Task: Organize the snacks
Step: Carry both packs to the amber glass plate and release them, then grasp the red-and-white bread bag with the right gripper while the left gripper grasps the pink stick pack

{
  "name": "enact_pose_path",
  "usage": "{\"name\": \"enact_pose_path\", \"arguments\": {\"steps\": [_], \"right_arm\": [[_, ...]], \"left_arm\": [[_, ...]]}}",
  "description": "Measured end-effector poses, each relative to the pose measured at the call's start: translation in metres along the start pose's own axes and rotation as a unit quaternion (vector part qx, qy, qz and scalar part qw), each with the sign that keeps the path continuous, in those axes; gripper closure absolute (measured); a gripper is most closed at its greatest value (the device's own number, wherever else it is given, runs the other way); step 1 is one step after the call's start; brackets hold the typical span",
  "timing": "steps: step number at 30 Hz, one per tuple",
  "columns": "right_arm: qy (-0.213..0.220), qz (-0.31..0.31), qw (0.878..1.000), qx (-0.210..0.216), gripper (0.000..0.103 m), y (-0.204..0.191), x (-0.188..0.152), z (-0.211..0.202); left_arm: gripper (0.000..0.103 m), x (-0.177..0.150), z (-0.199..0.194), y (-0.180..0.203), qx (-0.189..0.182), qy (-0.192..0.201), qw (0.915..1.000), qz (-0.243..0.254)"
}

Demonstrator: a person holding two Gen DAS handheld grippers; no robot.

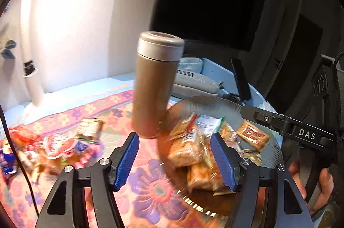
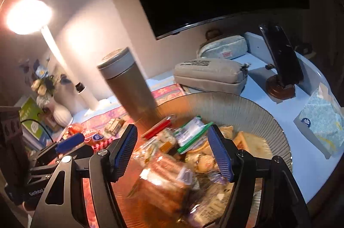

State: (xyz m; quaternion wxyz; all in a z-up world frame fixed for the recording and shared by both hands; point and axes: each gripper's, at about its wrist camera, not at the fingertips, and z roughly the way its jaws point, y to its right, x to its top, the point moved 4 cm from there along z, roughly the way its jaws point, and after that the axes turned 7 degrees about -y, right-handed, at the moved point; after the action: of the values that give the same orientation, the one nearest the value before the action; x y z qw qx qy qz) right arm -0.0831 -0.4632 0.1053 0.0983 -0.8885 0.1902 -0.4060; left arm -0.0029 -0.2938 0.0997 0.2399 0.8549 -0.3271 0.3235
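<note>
While both views are blurred, the contents can be listed. Ribbed clear glass plate (image 1: pixel 215 104), round, on the floral pink-and-orange cloth (image 1: pixel 150 189) covering the desk (image 2: pixel 279 107); holds a heap of wrapped snacks (image 2: pixel 172 163), among them a green-edged white packet (image 2: pixel 191 135) and a brown biscuit pack (image 1: pixel 253 135) near the plate's right side. Second lot of loose snack packets (image 1: pixel 60 148), red, white and blue, lies on the cloth to the left, well apart from the plate. Tall bronze metal flask with grey lid (image 1: pixel 154 86) stands upright just beside the plate's left rim.

Left gripper (image 1: pixel 174 161): blue-padded jaws apart, nothing pressed between them, hanging over the plate's left edge. Right gripper (image 2: pixel 174 155): jaws likewise parted, empty, over the snack heap; a hand (image 1: pixel 318 187) grasps its handle in the left view.

Behind: two grey fabric pouches (image 2: pixel 210 75), dark phone on a round stand (image 2: pixel 281 64), blue tissue pack (image 2: pixel 322 120), lit white lamp (image 2: pixel 28 15), vase of flowers (image 2: pixel 49 88).
</note>
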Motion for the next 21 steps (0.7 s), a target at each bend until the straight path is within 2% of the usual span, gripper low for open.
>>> {"name": "enact_pose_path", "arguments": {"steps": [4, 10, 16, 21], "right_arm": [[-0.004, -0.036, 0.999, 0.012, 0.036, -0.034, -0.006, -0.003], [-0.014, -0.09, 0.996, 0.023, 0.036, -0.085, -0.015, 0.0], [-0.034, -0.131, 0.99, 0.042, 0.035, -0.136, -0.028, 0.012], [-0.052, -0.164, 0.984, 0.051, 0.035, -0.178, -0.04, 0.028]], "left_arm": [[0.037, -0.005, -0.026, -0.023, 0.013, 0.014, 0.9996, -0.019], [0.037, -0.016, -0.079, -0.081, 0.037, 0.044, 0.9962, -0.065], [0.037, -0.034, -0.135, -0.142, 0.067, 0.08, 0.988, -0.114], [0.037, -0.046, -0.171, -0.188, 0.107, 0.099, 0.9791, -0.141]]}}
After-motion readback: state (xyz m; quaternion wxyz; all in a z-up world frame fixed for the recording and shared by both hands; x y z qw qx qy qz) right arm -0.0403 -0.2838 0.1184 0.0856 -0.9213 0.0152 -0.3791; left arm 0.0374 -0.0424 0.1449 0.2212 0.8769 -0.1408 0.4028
